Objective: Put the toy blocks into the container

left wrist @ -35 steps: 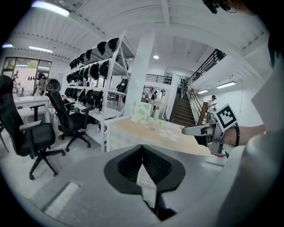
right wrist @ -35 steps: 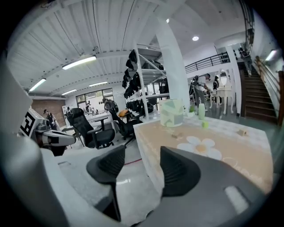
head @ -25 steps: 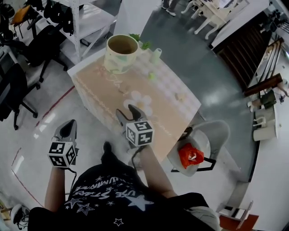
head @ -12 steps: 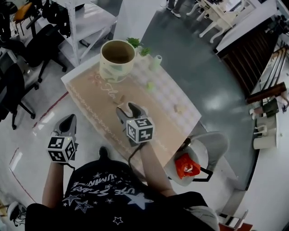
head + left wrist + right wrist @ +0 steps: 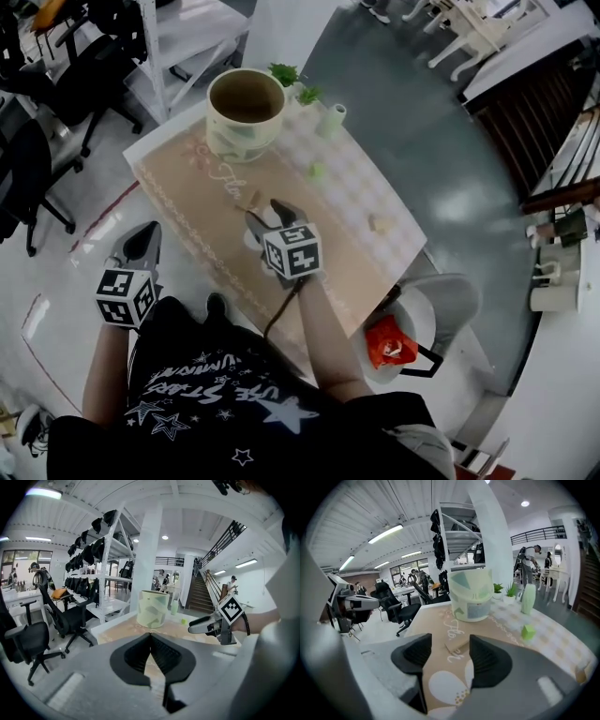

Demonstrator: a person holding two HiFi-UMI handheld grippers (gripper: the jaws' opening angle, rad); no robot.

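Black office chairs (image 5: 28,173) and a white shelving rack (image 5: 183,37) line the left of an open hall, where a pale floor gives way to dark grey-green (image 5: 422,141) on the right. A person in a black star-print shirt (image 5: 216,403) stands at the near edge of a low table (image 5: 187,202) covered with a tan, flower-patterned cloth. The left gripper (image 5: 148,234) hangs off the table's left side above the floor, its jaws pressed together with nothing in them. A pale green container (image 5: 246,112) stands upright at the table's far left corner, small potted plants (image 5: 284,73) just behind it and a pale bottle (image 5: 335,115) beside it. The right gripper (image 5: 265,212) is over the middle of the cloth, jaws spread and gripping nothing. A tan block (image 5: 458,645) lies on the cloth just ahead of them. A green block (image 5: 317,171) lies further right, a second tan block (image 5: 379,223) near the right edge. All three blocks are outside the container. Only the head view takes in the grey chair with a red bag (image 5: 386,339) at the table's near right corner. Only the left gripper view shows the staircase (image 5: 204,590) beyond, and only the right gripper view the label (image 5: 477,609) on the container's side
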